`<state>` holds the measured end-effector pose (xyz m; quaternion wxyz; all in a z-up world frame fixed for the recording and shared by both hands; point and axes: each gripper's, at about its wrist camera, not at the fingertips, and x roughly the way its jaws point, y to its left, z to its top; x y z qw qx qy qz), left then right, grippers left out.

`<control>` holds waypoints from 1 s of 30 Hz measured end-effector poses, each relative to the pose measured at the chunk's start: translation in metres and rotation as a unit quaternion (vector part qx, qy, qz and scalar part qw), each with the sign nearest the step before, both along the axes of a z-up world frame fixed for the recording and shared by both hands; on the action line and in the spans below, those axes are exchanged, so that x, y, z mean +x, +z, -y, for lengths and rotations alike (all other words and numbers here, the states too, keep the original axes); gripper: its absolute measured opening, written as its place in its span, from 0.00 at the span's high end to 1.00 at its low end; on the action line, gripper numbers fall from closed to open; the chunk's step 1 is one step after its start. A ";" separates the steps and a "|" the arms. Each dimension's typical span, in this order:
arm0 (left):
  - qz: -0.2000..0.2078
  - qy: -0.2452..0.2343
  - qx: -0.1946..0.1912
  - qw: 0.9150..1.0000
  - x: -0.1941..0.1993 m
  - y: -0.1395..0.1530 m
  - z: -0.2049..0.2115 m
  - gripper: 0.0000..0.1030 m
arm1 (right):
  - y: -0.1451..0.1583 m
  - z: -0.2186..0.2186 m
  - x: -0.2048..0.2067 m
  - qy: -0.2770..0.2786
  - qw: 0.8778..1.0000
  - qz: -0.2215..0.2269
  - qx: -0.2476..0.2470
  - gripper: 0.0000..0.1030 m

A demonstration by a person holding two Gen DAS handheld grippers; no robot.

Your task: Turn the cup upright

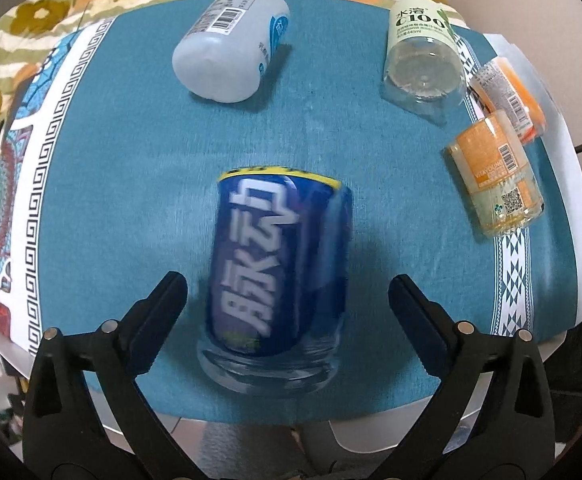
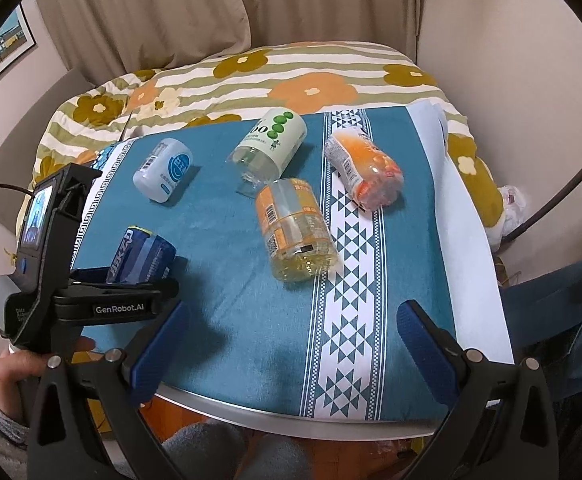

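Blue-labelled cup (image 1: pixel 277 280) lies on its side on the teal cloth (image 1: pixel 131 200), between the spread fingers of the left gripper (image 1: pixel 287 300), probably lined up for grasping. From the right wrist, the right gripper (image 2: pixel 287 332) hangs open and empty, apart from the cup (image 2: pixel 141 256).

Left gripper (image 1: pixel 289 300) fingers spread wide, right gripper (image 2: pixel 291 328) fingers spread wide, both low

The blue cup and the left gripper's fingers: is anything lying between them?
No. In the left wrist view the blue cup lies between the open left gripper fingers, with only bare teal cloth in the gaps on each side.
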<state>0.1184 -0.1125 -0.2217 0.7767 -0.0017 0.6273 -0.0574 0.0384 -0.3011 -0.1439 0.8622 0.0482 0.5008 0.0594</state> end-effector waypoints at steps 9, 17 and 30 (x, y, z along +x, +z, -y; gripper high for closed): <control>0.008 -0.009 -0.009 1.000 -0.004 0.007 -0.001 0.00 | 0.004 -0.001 -0.009 -0.008 1.000 0.005 -0.001 0.00; 0.017 -0.009 -0.008 1.000 -0.012 0.017 -0.007 0.00 | 0.007 -0.003 -0.013 -0.007 1.000 0.012 0.001 0.00; 0.092 0.007 0.012 0.996 -0.045 0.102 -0.082 0.00 | 0.047 -0.033 0.013 0.024 0.999 -0.002 0.045 0.00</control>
